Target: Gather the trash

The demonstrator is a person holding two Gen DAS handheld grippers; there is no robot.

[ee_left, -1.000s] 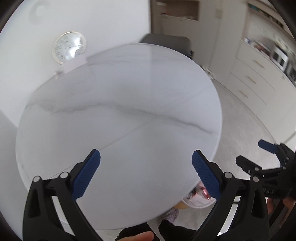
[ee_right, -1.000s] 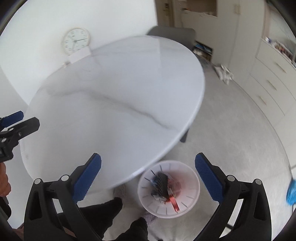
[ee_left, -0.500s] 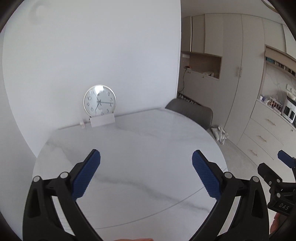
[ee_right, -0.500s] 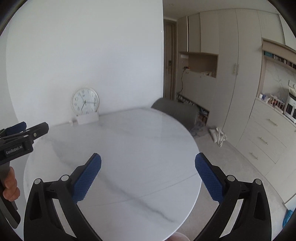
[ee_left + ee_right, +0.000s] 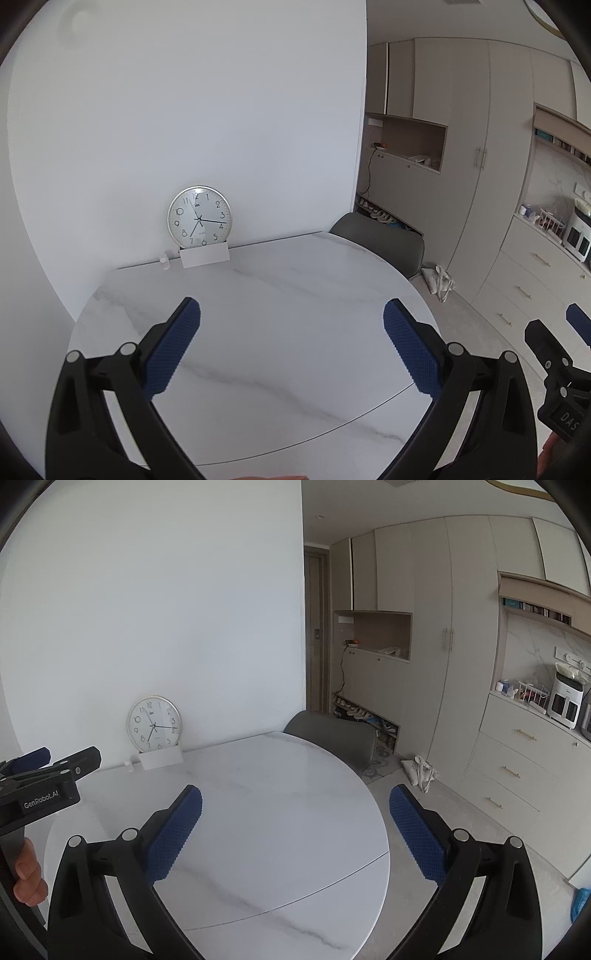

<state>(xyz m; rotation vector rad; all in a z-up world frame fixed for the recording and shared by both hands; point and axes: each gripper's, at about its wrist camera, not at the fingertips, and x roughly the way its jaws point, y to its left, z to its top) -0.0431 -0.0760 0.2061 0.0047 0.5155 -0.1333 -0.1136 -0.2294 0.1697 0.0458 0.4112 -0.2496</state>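
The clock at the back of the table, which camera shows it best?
The left wrist view: the clock sits nearer the middle, larger, with readable numerals and hands. In the right wrist view it is smaller, further left, and its numerals are fainter.

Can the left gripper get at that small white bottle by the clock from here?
Probably yes. The left gripper is open and empty, and the marble table between it and the small bottle is bare. The bottle stands close beside the white card at the wall, so approach from its left.

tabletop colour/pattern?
White marble with thin grey veins on the table; clearest in the right wrist view.
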